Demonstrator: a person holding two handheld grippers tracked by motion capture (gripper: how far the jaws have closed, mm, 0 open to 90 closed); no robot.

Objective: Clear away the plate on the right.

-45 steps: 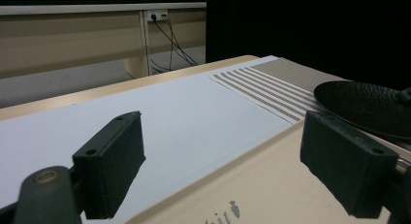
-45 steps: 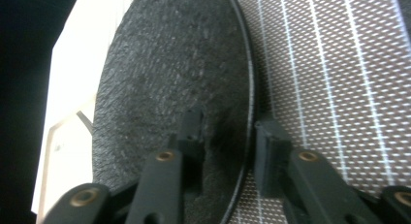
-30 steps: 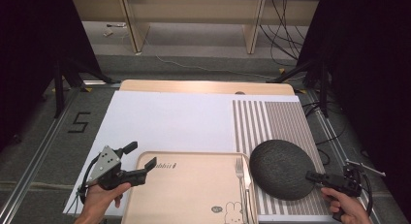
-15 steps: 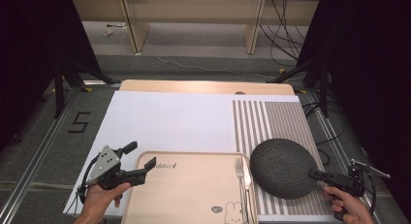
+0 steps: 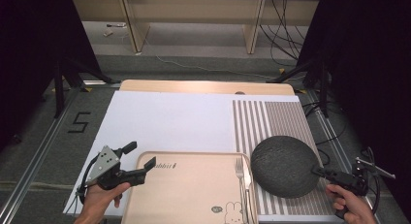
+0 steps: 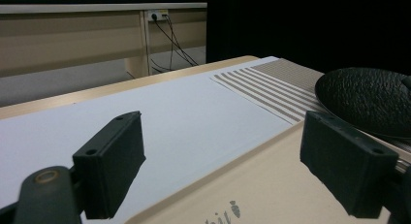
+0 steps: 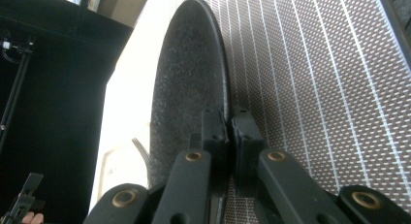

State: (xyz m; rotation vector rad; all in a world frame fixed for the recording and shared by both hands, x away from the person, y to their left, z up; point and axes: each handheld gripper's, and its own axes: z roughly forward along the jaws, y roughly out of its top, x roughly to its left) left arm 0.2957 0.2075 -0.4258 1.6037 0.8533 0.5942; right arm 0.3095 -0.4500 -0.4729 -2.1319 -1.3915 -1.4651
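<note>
Nearest the person, the right gripper (image 5: 321,171) is clamping the rim of the black plate (image 5: 285,166). Its jaws have just been closing, and in the right gripper view they are pinching the thin edge between their flat pads, one pad on each face. The plate (image 7: 186,88) is round, shallow and matte, with a rough pebbled surface. It is sitting on the striped placemat (image 5: 281,120), a woven mat in brown and pale bands. The left gripper (image 5: 141,158) is standing with its blocky black jaws wide apart and nothing between them, hovering over the near left corner of the tray (image 5: 194,190). The tray is a smooth beige rectangle with rounded corners, and a metal fork (image 5: 241,178) is lying along its right edge, just beside the plate. Beyond, a white sheet (image 5: 169,120) is covering the wooden table (image 5: 203,86).
</note>
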